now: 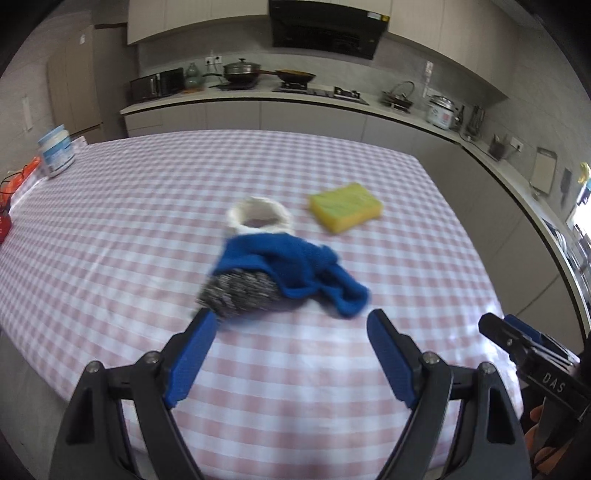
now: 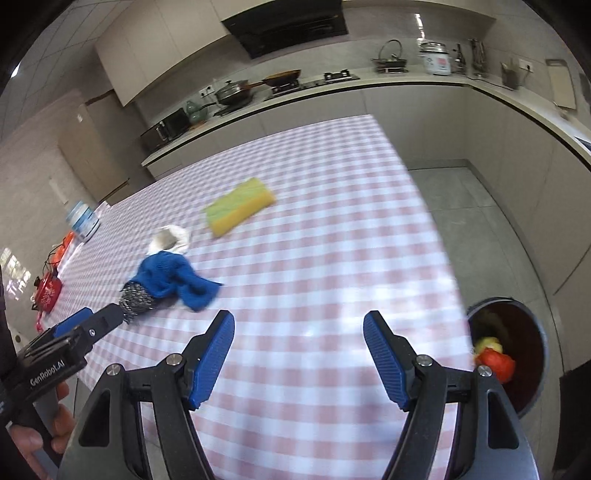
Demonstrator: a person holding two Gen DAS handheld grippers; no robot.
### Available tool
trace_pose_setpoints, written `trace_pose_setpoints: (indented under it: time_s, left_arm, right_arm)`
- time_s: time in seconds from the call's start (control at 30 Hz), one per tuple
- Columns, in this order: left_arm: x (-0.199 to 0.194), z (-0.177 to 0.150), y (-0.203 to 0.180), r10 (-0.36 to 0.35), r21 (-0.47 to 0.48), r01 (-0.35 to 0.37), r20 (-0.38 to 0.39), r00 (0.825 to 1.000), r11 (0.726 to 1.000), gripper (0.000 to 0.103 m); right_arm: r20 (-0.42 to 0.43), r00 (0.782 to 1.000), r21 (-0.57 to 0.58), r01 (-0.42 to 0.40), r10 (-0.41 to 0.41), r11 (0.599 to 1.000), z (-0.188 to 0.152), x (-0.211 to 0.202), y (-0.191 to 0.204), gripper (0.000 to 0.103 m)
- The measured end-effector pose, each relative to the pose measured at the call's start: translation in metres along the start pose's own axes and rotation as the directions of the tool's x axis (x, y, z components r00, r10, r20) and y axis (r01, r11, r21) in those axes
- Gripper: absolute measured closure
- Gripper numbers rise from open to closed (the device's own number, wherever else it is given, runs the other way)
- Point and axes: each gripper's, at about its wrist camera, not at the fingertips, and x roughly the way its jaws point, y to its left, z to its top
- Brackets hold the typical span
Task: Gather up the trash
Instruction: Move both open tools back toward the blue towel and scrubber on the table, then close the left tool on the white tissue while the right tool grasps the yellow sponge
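Kitchen interior: pink-checked desk [image 1: 110, 229], L-shaped counter [image 1: 369, 105] with grey cabinets, black range hood [image 1: 325, 27] above the hob, grey tiled floor [image 2: 480, 221], daylight from the sides

Bright daylight | motion blur throughout | fisheye-bent, dark-vignetted edges

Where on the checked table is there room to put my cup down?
The near part of the table, in front of the blue cloth, is bare. So is the far stretch behind the yellow sponge. The middle is crowded: cloth, steel scrubber, white ring and sponge sit close together.
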Motion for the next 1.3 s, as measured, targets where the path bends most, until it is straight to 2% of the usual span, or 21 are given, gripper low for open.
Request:
trace_pose_setpoints:
  time_s: [0.23,0.4,0.63,0.8,0.93,1.3]
  left_arm:
    - [0.005,0.017,0.051,-0.008,-0.014,0.008,0.024,1.0,1.0,0.018]
    - [0.009,0.025,0.063,-0.033,-0.012,0.033,0.02,0.999,0.999,0.018]
    - [0.024,0.041,0.066,-0.053,-0.025,0.054,0.027,0.998,0.998,0.018]
    - [0.046,0.056,0.067,-0.029,-0.058,0.03,0.015,0.999,0.998,0.018]
    - [0.066,0.068,0.064,-0.009,-0.05,0.009,-0.001,1.0,0.999,0.018]
    - [0.096,0.082,0.05,-0.003,-0.042,0.002,-0.038,0.999,0.999,0.018]
  right_arm:
    - [0.009,1.0,-0.018,0.01,-0.009,1.0,0.008,0.021,0.055,0.029]
    - [0.0,1.0,-0.018,0.024,-0.024,1.0,0.015,0.037,0.078,0.029]
    - [-0.019,0.999,-0.041,0.039,-0.039,0.998,0.038,0.068,0.091,0.029]
    - [-0.039,0.999,-0.04,0.025,-0.026,0.999,0.064,0.107,0.096,0.029]
    - [-0.057,0.998,-0.051,0.029,-0.032,0.998,0.078,0.133,0.1,0.029]
    - [-0.131,0.989,-0.069,0.054,-0.062,0.996,0.093,0.188,0.094,0.029]
